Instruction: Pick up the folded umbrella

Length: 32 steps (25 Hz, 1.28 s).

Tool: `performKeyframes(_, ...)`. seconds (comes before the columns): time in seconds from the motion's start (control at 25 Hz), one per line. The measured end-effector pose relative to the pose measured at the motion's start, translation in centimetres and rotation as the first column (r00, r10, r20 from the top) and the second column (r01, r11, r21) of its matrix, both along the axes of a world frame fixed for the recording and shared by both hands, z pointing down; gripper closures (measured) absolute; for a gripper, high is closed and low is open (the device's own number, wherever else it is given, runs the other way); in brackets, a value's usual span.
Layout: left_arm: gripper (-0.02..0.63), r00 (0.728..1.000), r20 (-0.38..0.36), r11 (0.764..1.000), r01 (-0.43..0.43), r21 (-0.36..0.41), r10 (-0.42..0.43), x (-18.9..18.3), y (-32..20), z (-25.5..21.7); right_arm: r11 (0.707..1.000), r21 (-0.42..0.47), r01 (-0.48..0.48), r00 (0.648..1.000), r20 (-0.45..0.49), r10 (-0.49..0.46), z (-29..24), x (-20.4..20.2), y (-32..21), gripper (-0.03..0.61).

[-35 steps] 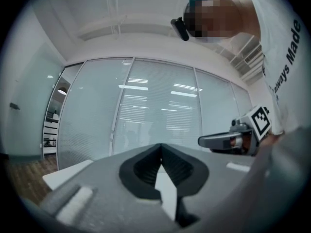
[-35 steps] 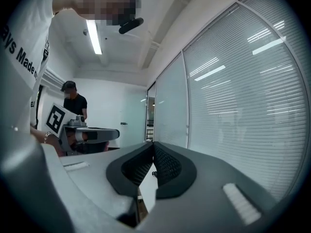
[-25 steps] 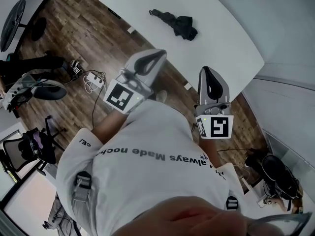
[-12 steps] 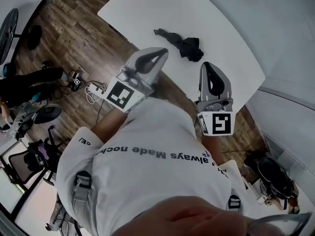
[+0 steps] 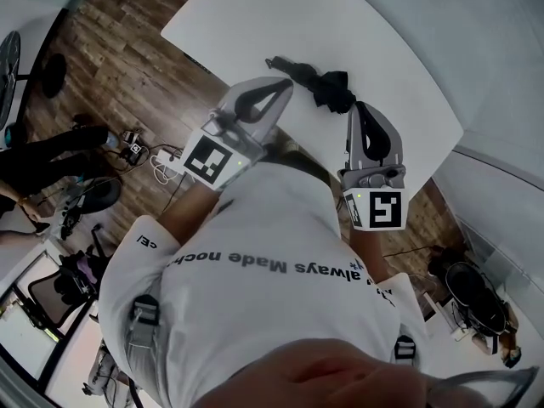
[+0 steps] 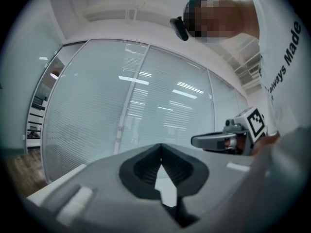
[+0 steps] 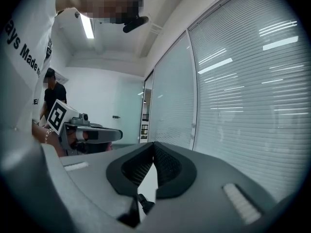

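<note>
The folded black umbrella [image 5: 319, 82] lies on the white table [image 5: 391, 32] near its front edge, strap end to the left and bunched fabric to the right. My left gripper [image 5: 286, 82] hangs level with its tips at the table's edge, just left of the umbrella and apart from it. Its jaws meet at the tip [image 6: 161, 145], shut with nothing in them. My right gripper [image 5: 355, 105] points at the umbrella's right end from just short of it. It is shut too [image 7: 154, 143] and holds nothing.
Wooden floor [image 5: 127, 66] spreads left of the table, with a power strip and cables [image 5: 157, 155], office chairs [image 5: 59, 283] and a person in black [image 5: 51, 143]. A glass wall with blinds [image 6: 121, 115] stands beyond the table. Another chair [image 5: 472, 291] is at the lower right.
Both grippers have travelled forward toward the table. The umbrella, well ahead of them before, now lies right at their tips. Both stay shut.
</note>
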<state>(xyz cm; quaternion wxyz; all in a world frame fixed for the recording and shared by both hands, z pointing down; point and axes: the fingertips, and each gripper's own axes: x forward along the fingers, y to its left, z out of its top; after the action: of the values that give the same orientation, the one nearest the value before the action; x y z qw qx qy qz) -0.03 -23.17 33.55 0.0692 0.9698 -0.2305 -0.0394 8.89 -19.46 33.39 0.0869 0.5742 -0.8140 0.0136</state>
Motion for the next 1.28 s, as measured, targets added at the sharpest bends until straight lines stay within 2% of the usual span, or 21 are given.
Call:
performKeyframes(0.28,0.614,1.000,0.010,1.000,-0.020,-0.012,0.020,2.6,-0.4,-0.4,1.000,0.002,-0.010,1.000,-0.007,0.010,-0.3,2.6,-0.7,0.578)
performKeyframes(0.44,0.614,0.999,0.027,0.999,-0.030,-0.012,0.031,3.7,-0.5,-0.4,0.999,-0.031,0.027,0.998,-0.056,-0.029,0.6,3.4,-1.3,0.568)
performKeyframes(0.52,0.614,0.999,0.040,0.999,-0.030,-0.018,0.031,4.0,-0.7,0.3,0.996,-0.070,0.047,0.994,-0.091,-0.054,2.2,3.8,-1.7,0.532)
performKeyframes(0.64,0.614,0.998,0.057,0.999,-0.024,-0.026,0.026,4.4,-0.7,1.3,0.978,-0.193,0.076,0.984,-0.146,-0.105,6.8,4.5,-2.0,0.486)
performKeyframes(0.84,0.614,0.997,0.078,0.999,-0.018,-0.038,0.021,4.3,-0.3,2.7,0.912,-0.387,0.140,0.943,-0.228,-0.241,15.6,4.8,-2.6,0.375)
performKeyframes(1.04,0.614,0.996,0.093,0.999,0.007,-0.053,-0.002,3.3,-0.2,4.2,0.848,-0.506,0.160,0.882,-0.313,-0.353,23.1,4.9,-3.7,0.309)
performKeyframes(1.12,0.614,0.995,0.097,0.998,0.020,-0.065,-0.014,2.9,-0.2,4.8,0.809,-0.568,0.153,0.843,-0.352,-0.406,26.7,5.3,-4.1,0.290)
performKeyframes(1.2,0.614,0.995,0.100,0.996,0.030,-0.079,-0.022,2.6,-0.2,5.4,0.756,-0.639,0.142,0.799,-0.376,-0.469,30.4,5.5,-4.1,0.250)
performKeyframes(1.28,0.614,0.993,0.116,0.994,0.034,-0.099,-0.022,2.2,0.0,6.3,0.704,-0.697,0.137,0.776,-0.366,-0.513,33.5,5.4,-4.0,0.228)
